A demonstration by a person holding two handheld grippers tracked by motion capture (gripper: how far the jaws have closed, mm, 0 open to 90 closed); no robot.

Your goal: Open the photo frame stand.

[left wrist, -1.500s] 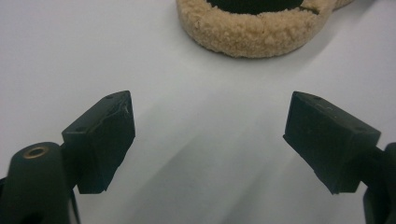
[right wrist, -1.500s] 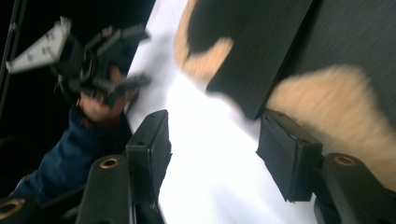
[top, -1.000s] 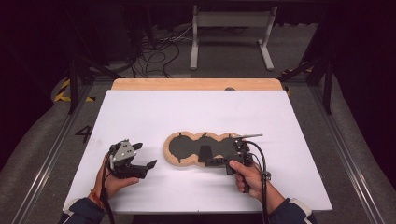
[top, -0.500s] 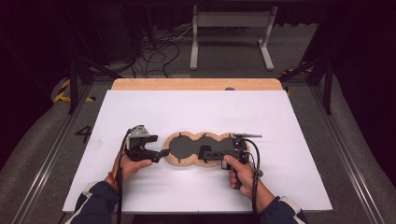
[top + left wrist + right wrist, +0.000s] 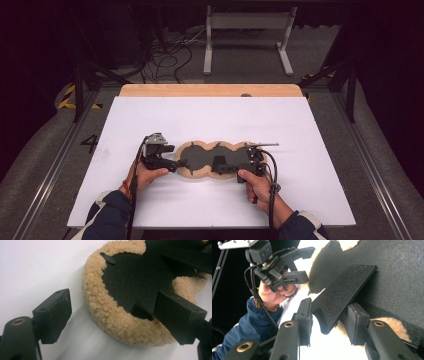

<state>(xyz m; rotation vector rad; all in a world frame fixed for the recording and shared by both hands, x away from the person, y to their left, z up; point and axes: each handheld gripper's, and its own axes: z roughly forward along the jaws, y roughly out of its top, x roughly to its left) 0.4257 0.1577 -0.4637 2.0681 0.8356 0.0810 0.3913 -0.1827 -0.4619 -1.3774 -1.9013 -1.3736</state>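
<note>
A three-lobed tan fleece pad (image 5: 199, 174) with a black foam top (image 5: 200, 156) lies on the white table (image 5: 210, 117). My left gripper (image 5: 183, 164) is at its left end, open. In the left gripper view (image 5: 112, 300) one jaw is over the bare table and the other over the black foam, with the fleece rim (image 5: 100, 305) between them, untouched. My right gripper (image 5: 216, 165) comes in from the right. Its jaws (image 5: 330, 306) have just been closing, and a raised black foam flap (image 5: 342, 292) now sits pinched between the pads.
A wooden strip (image 5: 210, 90) runs along the table's far edge. Beyond it on the floor are cables (image 5: 165, 55) and a white stand (image 5: 247, 22). Metal rails (image 5: 55, 165) flank the table on both sides.
My left hand has moved right across the table to the pad's left lobe. The right hand has stayed put at the pad's right part.
</note>
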